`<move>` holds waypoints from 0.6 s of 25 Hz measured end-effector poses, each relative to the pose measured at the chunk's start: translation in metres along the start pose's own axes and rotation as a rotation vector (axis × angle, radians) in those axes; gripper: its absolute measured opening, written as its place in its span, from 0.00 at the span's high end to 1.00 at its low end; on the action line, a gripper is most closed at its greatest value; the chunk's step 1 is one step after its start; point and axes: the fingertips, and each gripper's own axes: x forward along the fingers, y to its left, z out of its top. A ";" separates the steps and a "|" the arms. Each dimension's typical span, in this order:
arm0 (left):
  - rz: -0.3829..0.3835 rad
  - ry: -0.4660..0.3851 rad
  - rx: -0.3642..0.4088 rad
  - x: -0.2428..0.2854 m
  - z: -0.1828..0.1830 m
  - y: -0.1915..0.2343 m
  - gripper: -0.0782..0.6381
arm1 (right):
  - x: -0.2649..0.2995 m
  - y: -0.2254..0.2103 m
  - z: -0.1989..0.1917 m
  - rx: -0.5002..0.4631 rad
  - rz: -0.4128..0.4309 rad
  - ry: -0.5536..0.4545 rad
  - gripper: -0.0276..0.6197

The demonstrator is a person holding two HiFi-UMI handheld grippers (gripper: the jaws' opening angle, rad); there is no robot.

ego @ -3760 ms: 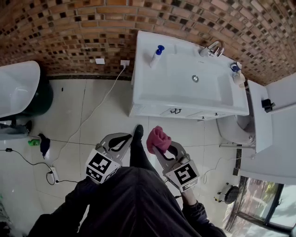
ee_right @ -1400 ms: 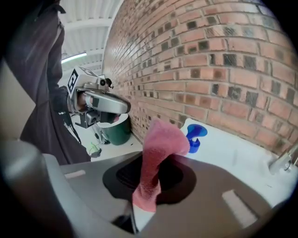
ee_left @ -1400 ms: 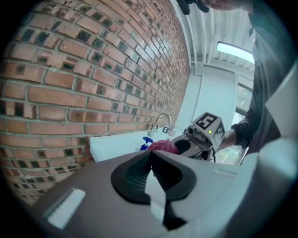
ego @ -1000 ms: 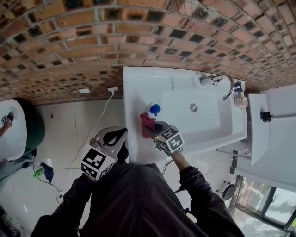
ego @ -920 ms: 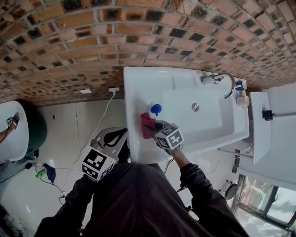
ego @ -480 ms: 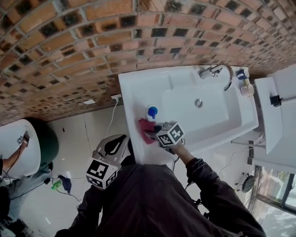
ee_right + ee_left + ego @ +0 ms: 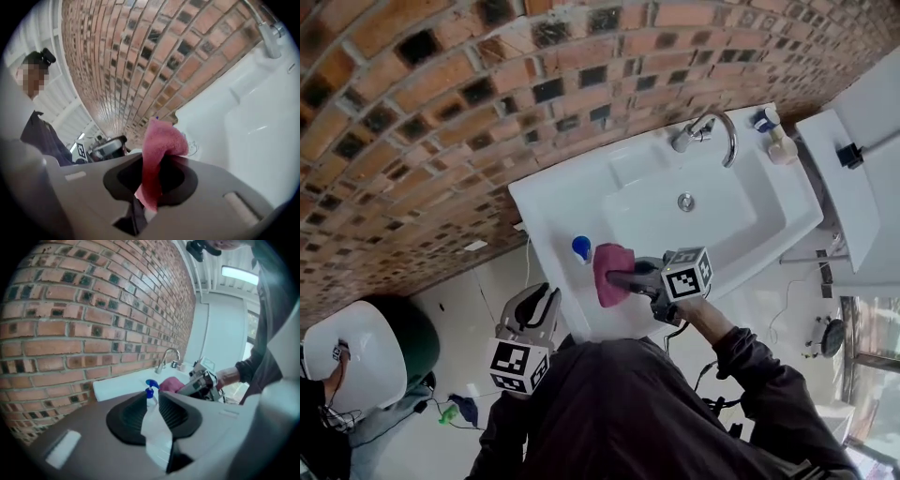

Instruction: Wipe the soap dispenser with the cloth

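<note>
The soap dispenser (image 7: 581, 248), white with a blue pump, stands on the left rim of the white sink (image 7: 546, 208). My right gripper (image 7: 628, 278) is shut on a pink cloth (image 7: 610, 273), held just right of the dispenser and above the sink's front edge. In the right gripper view the cloth (image 7: 161, 138) bulges out of the right gripper (image 7: 152, 161). My left gripper (image 7: 546, 298) hangs below the sink's front left corner. Its jaws are opening and grip nothing. In the left gripper view the left gripper (image 7: 152, 398) frames the distant dispenser (image 7: 150, 389), with the cloth (image 7: 171, 383) beside it.
A chrome faucet (image 7: 712, 131) curves over the basin (image 7: 694, 211), and a small bottle (image 7: 773, 141) stands at the sink's far right corner. A brick wall (image 7: 441, 112) runs behind. A white cabinet (image 7: 853, 150) is right of the sink, and a white tub (image 7: 352, 361) lies at the lower left.
My right gripper has risen and rolled with the cloth, which went from under the dispenser at the sink's edge to its right side. The head view has swung, so the sink now sits tilted.
</note>
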 end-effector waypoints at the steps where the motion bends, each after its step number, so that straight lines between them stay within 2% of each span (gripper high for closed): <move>1: -0.002 0.003 0.003 0.002 0.001 -0.001 0.76 | -0.004 -0.001 0.014 0.010 0.008 -0.035 0.86; 3: -0.005 0.009 0.005 0.007 0.002 -0.003 0.71 | -0.007 -0.006 0.035 0.012 0.018 -0.069 0.86; 6: -0.010 0.016 0.006 0.012 0.003 -0.006 0.68 | -0.001 -0.013 0.049 0.001 0.030 -0.047 0.86; 10: -0.007 0.019 0.008 0.019 0.005 -0.005 0.66 | 0.015 -0.035 0.043 -0.005 -0.007 0.069 0.86; 15: -0.002 0.071 -0.017 0.041 -0.013 0.002 0.65 | 0.032 -0.074 0.016 0.064 -0.064 0.193 0.86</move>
